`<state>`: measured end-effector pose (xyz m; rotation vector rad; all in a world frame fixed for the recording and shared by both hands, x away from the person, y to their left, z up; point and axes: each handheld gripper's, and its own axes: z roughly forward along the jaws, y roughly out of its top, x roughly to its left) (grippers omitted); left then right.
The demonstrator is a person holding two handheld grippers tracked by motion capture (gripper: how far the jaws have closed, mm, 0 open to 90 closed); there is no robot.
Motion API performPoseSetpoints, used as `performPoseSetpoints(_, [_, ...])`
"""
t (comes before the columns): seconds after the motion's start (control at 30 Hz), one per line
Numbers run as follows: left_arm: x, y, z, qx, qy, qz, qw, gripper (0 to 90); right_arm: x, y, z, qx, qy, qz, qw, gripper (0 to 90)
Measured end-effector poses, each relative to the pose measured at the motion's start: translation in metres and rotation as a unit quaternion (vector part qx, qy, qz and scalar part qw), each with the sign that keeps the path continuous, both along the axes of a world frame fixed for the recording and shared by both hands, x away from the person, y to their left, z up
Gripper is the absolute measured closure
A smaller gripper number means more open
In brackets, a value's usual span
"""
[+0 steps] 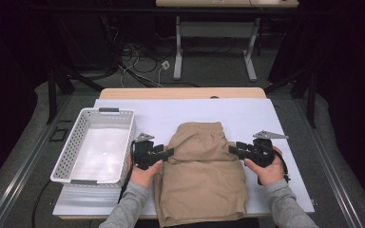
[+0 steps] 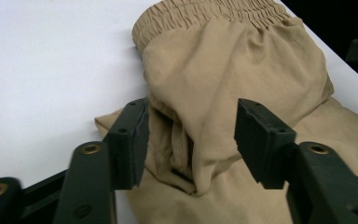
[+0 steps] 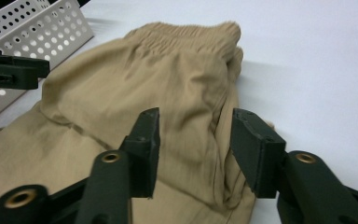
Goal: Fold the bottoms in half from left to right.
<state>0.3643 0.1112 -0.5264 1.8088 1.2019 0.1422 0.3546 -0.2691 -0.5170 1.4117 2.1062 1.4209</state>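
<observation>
A pair of tan shorts (image 1: 202, 166) lies on the white mat, its elastic waistband end folded back over the legs. My left gripper (image 1: 171, 152) is at the left side of that fold and my right gripper (image 1: 231, 148) at the right side, both pointing inward. In the left gripper view the shorts (image 2: 233, 70) bulge up between the parted jaws of the left gripper (image 2: 191, 140), and the pads do not press on the cloth. In the right gripper view the right gripper (image 3: 193, 144) stands open over the shorts (image 3: 135, 93). The left gripper (image 3: 9, 74) shows beyond them.
A white perforated basket (image 1: 100, 110) stands empty at the left of the mat, close to my left hand; its wall (image 3: 37, 32) appears in the right gripper view. The white mat (image 1: 266, 118) is bare behind and to the right of the shorts. Table legs and cables lie beyond.
</observation>
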Motion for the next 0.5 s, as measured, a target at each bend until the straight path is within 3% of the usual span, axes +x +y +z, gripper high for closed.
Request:
performPoseSetpoints(0.1, [0.006, -0.002, 0.009, -0.002, -0.005, 0.001, 1.0, 41.2, 0.007, 0.002, 0.009, 0.002, -0.008, -0.003, 1.0, 48.5])
performPoseSetpoints(0.2, [0.014, -0.006, 0.021, -0.001, -0.012, 0.003, 0.9999, 37.0, 0.017, 0.006, 0.019, -0.012, -0.015, -0.002, 0.9998, 46.0])
performPoseSetpoints(0.3, [0.022, -0.01, 0.032, -0.001, -0.028, 0.013, 0.9995, 35.2, 0.027, 0.011, 0.03, -0.019, -0.022, -0.004, 0.9996, 44.1])
performPoseSetpoints(0.5, [0.042, -0.016, 0.048, 0.001, -0.032, 0.022, 0.9992, 32.1, 0.048, 0.018, 0.05, -0.032, -0.039, -0.011, 0.9987, 40.5])
